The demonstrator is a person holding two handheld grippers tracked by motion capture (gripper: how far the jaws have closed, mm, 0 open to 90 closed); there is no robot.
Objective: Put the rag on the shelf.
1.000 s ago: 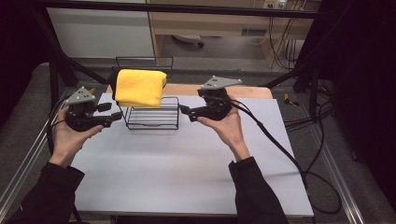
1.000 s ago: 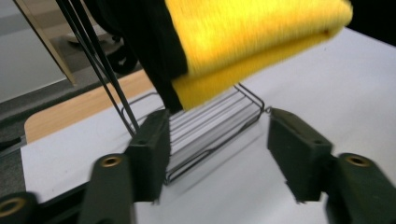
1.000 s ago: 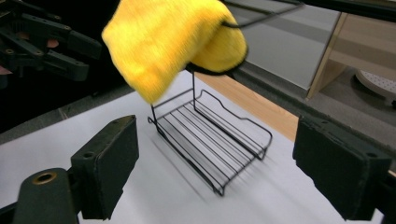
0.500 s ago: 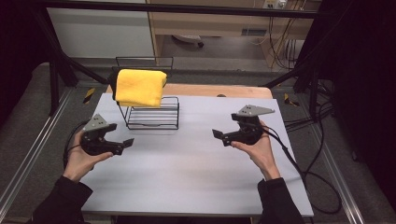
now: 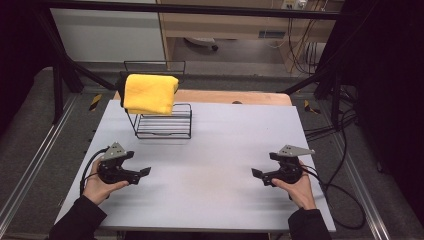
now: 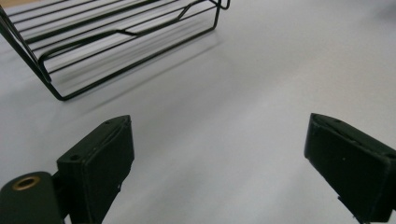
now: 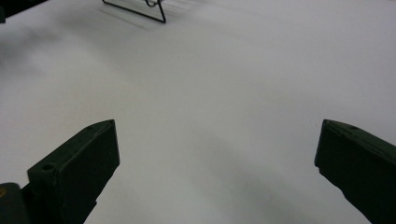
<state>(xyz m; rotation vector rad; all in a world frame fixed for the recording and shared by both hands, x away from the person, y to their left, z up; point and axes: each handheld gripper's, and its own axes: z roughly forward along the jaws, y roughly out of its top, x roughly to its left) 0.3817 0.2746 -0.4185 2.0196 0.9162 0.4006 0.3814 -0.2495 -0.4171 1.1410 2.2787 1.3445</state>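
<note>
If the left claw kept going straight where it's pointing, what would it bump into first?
Probably just the bare table. The left claw is open, nothing between its jaws; the wire rack sits off to one side, though depth is hard to judge.

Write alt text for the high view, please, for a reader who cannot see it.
A yellow cloth hangs over a black wire rack at the far left of a white table. Nearer the camera, two hands rest on the table, each holding an open, empty gripper: left gripper, right gripper.
</note>
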